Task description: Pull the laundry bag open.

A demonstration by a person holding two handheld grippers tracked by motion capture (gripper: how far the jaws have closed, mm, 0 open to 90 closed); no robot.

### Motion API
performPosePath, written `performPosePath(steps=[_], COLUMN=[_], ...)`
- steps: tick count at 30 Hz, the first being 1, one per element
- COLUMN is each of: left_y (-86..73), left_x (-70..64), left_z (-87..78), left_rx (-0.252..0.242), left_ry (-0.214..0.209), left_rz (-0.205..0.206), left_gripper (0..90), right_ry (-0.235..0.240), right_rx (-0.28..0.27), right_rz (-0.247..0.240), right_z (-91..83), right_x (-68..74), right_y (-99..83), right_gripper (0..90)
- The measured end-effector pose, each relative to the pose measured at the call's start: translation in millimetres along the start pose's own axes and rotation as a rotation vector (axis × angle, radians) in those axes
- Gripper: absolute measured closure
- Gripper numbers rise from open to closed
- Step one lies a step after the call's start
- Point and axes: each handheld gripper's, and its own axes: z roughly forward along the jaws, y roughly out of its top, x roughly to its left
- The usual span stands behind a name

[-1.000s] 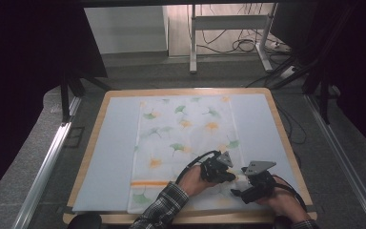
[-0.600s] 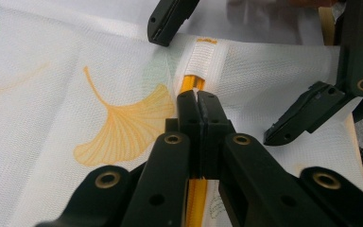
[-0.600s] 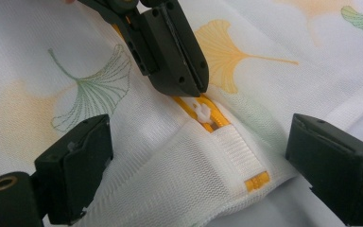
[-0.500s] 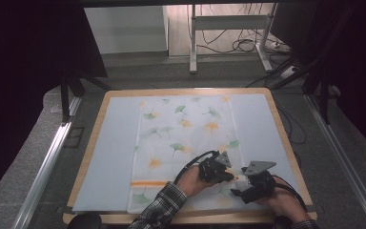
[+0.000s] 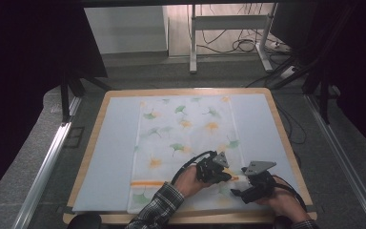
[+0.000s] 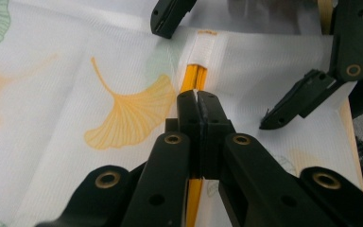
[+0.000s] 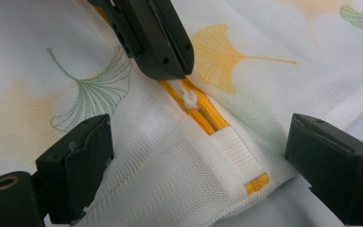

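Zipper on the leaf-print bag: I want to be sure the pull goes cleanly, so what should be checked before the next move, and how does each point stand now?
1. Left gripper shut over the yellow zipper: ok.
2. White zipper pull actually clamped: cannot tell; it lies just past the left gripper's tips.
3. Right gripper open, jaws either side of the white end tab: ok.
4. Right gripper bracing the bag: not ok, nothing held.
5. Bag lying flat on the table mat: ok.
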Motion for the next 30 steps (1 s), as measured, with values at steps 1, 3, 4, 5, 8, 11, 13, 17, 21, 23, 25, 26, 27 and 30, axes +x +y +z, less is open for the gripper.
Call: performPosePath(steps=[1, 3, 4, 5, 8, 11, 13, 17, 21, 23, 25, 26, 27, 30], left_y=[-0.8, -2.0, -2.3, -2.6, -3.1, -4.7, -5.8, -8.7, -10.9, -11.3, -11.7, -12.0, -12.4, -14.1], left_x=[0.3, 0.1, -0.1, -0.3, -0.7, -0.5, -0.4, -0.1, -0.5, -1.0, -1.3, -1.6, -1.7, -1.6], left_z=[-0.9, -2.3, -2.8, -3.0, -4.7, -7.4, -8.6, -11.0, -12.9, -13.5, -14.6, -15.2, -16.0, -17.8], left_rx=[0.001, 0.001, -0.001, -0.004, 0.003, 0.003, 0.002, 0.000, -0.003, -0.002, 0.000, 0.000, -0.001, 0.001], left_ry=[0.001, 0.001, 0.002, 0.002, 0.005, 0.007, 0.007, 0.006, 0.006, 0.009, 0.010, 0.012, 0.012, 0.013], left_rz=[0.003, 0.002, 0.000, 0.000, 0.002, -0.002, -0.001, -0.004, -0.011, -0.008, -0.006, -0.007, -0.010, -0.009], left_gripper=[90.0, 90.0, 90.0, 90.0, 90.0, 90.0, 90.0, 90.0, 90.0, 90.0, 90.0, 90.0, 90.0, 90.0], right_ry=[0.000, 0.000, 0.001, 0.001, 0.001, 0.001, 0.001, 0.001, -0.001, -0.001, -0.001, 0.000, 0.000, 0.000], right_rx=[0.000, 0.000, 0.000, 0.000, 0.001, 0.000, 0.000, 0.000, -0.001, 0.000, 0.000, 0.000, 0.000, -0.001], right_rz=[0.000, 0.000, 0.000, 0.000, 0.000, 0.000, 0.000, 0.000, -0.001, -0.001, -0.002, -0.001, -0.001, -0.001], right_z=[0.0, -0.1, -0.1, -0.1, -0.1, -0.1, -0.1, -0.1, 0.0, 0.0, 0.0, 0.0, 0.0, 0.0], right_x=[0.0, 0.0, 0.0, -0.1, 0.0, -0.1, -0.1, -0.1, 0.0, 0.0, -0.1, -0.1, -0.2, -0.3], right_y=[0.0, 0.0, 0.0, 0.0, 0.0, 0.0, 0.0, 0.0, 0.0, 0.1, 0.0, 0.1, 0.1, 0.1], right_gripper=[8.6, 8.6, 8.6, 8.6, 8.6, 8.6, 8.6, 8.6, 8.6, 8.6, 8.6, 8.6, 8.6, 8.6])
